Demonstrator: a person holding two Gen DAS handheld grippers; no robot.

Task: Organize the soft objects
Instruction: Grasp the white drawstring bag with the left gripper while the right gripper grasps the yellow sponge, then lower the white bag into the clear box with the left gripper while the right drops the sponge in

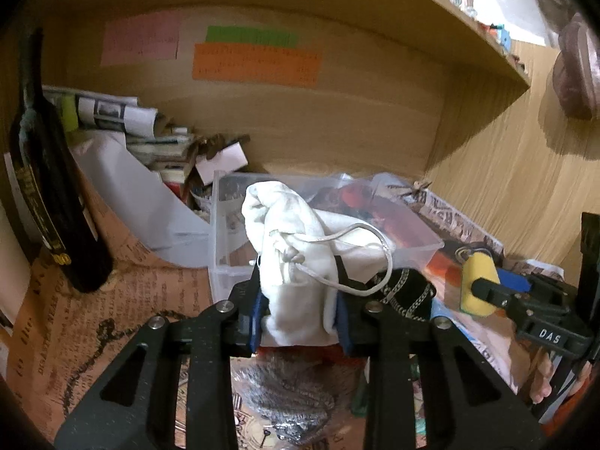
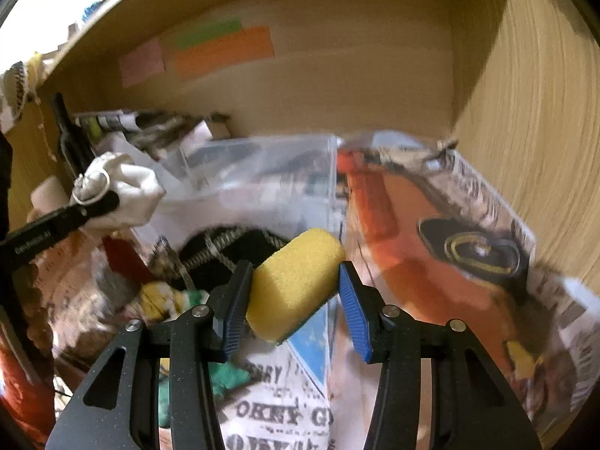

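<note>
Wooden shelf nook, newsprint-covered tabletop, clear bin at the far middle: left claw clamped on white drawstring pouch near the bin, right claw pinching yellow sponge, both likely bin-bound.

Clear bin sits mid-desk; wine bottle and paper pile crowd the back-left corner.

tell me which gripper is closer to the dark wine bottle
Left. The left gripper, holding the white pouch, is just right of the bottle; the right gripper is farther right.
</note>
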